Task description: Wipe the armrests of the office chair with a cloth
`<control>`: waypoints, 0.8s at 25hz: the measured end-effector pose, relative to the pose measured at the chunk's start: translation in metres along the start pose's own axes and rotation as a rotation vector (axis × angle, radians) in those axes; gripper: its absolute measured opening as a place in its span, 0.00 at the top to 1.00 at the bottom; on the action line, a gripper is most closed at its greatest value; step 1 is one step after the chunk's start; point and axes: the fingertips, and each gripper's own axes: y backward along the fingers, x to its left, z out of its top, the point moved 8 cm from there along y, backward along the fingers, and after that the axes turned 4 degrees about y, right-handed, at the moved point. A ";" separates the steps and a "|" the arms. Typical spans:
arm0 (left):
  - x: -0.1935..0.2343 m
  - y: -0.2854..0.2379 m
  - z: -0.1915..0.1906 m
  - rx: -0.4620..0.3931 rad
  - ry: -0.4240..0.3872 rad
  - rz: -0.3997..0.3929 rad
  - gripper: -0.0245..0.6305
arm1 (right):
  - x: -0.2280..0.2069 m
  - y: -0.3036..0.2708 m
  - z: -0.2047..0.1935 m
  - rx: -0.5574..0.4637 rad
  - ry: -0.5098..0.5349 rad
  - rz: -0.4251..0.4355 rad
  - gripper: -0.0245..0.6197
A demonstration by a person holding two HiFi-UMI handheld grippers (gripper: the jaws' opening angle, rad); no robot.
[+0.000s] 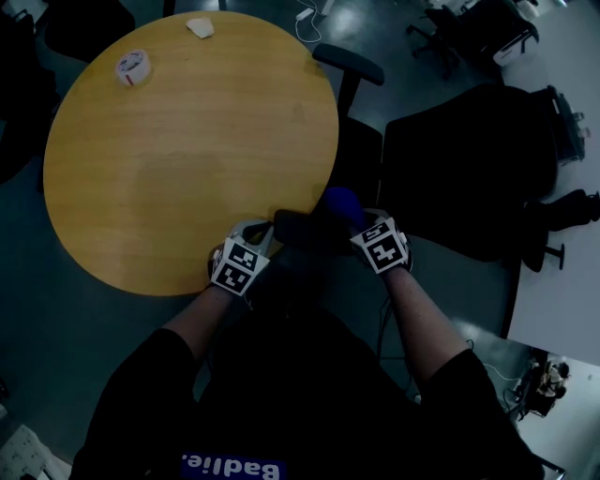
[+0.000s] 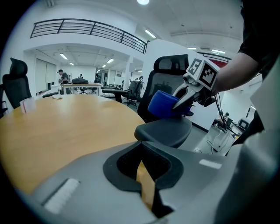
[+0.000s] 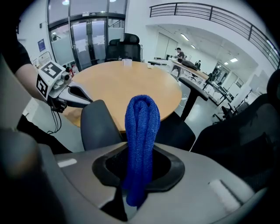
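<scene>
A folded blue cloth (image 3: 141, 131) stands up between my right gripper's (image 3: 139, 175) jaws, which are shut on it. In the head view the cloth (image 1: 342, 202) and the right gripper (image 1: 354, 223) hover over the near black armrest (image 1: 300, 227) of the office chair (image 1: 469, 169). From the left gripper view the cloth (image 2: 162, 103) sits just above the armrest pad (image 2: 164, 130). My left gripper (image 1: 269, 228) is at the pad's other end, by the table edge, shut with nothing in it. The chair's far armrest (image 1: 349, 66) lies beyond.
The round wooden table (image 1: 187, 141) fills the left side, with a tape roll (image 1: 133, 67) and a small white object (image 1: 200, 28) at its far edge. More black chairs (image 1: 450, 28) and white desks (image 1: 562, 244) stand to the right. People are at distant desks (image 2: 81, 85).
</scene>
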 end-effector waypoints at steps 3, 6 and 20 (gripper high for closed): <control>0.000 0.000 -0.001 -0.003 0.012 0.007 0.94 | 0.016 -0.006 0.019 -0.029 0.021 0.029 0.81; 0.000 0.000 -0.002 -0.006 0.022 0.011 0.94 | 0.032 -0.013 0.039 -0.057 0.038 0.057 0.81; 0.001 -0.003 -0.004 -0.016 0.079 0.040 0.94 | 0.086 -0.031 0.118 -0.165 0.033 0.199 0.81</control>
